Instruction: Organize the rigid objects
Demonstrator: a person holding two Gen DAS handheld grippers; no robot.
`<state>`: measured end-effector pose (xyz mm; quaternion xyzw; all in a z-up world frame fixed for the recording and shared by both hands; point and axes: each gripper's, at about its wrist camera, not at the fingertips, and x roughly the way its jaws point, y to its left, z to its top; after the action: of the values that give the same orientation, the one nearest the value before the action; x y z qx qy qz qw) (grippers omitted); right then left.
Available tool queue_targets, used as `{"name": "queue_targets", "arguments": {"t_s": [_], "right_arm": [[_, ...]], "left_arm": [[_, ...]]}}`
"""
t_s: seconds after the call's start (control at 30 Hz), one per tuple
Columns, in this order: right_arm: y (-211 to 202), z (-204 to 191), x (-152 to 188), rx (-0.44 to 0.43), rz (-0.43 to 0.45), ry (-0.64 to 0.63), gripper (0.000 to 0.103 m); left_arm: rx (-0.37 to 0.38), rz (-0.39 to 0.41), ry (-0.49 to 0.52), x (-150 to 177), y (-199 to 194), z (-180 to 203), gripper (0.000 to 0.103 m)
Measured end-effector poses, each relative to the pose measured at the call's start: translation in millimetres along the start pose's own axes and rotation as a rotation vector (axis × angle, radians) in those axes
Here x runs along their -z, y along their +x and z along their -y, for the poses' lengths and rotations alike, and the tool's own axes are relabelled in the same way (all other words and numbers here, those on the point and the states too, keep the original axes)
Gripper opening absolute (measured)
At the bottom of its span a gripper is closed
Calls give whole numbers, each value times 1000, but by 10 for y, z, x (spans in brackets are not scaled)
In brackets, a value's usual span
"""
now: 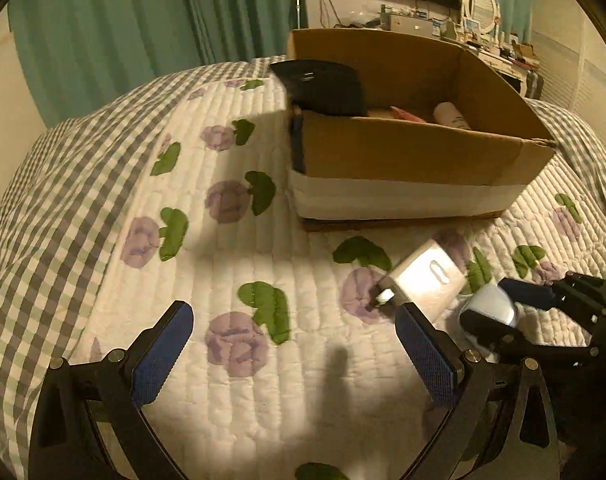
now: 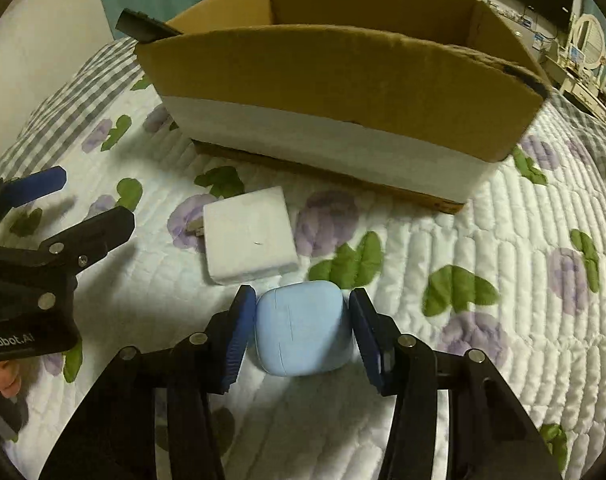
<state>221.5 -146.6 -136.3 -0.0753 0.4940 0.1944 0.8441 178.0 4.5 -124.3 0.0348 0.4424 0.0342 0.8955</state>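
A pale blue earbud case lies on the flowered quilt. My right gripper is shut on it, one blue pad against each side. Just beyond the case sits a white charger block with its plug prongs pointing left. In the left wrist view the charger is off the tip of the right finger, and the right gripper holds the case beside it. My left gripper stands open over bare quilt with nothing between its fingers; it also shows in the right wrist view.
An open cardboard box stands on the bed behind the charger. A black flat item leans out of its left corner; a pink thing and a white tube lie inside. Green curtains and a cluttered dresser are behind.
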Motion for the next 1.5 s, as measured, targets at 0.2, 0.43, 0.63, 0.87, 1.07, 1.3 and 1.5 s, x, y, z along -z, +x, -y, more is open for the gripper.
{"name": "queue_targets", "arguments": {"t_s": [0.2, 0.43, 0.63, 0.87, 1.07, 1.3, 1.5], "right_arm": [[-355, 334, -47, 55, 73, 54, 46], [-444, 765, -9, 81, 74, 194, 45], [-460, 712, -34, 119, 72, 156, 45], [-406, 705, -22, 128, 72, 150, 45], [-410, 641, -5, 153, 82, 127, 45], [-686, 493, -22, 156, 144, 109, 44], [-1169, 358, -191, 146, 245, 83, 12]], "left_arm": [[40, -8, 54, -34, 46, 306, 103], [96, -36, 103, -86, 308, 675, 103], [122, -71, 106, -83, 597, 870, 86], [136, -49, 98, -90, 592, 830, 77], [126, -21, 81, 9, 312, 701, 77], [131, 63, 61, -127, -323, 634, 77], [127, 165, 40, -350, -862, 478, 77]]}}
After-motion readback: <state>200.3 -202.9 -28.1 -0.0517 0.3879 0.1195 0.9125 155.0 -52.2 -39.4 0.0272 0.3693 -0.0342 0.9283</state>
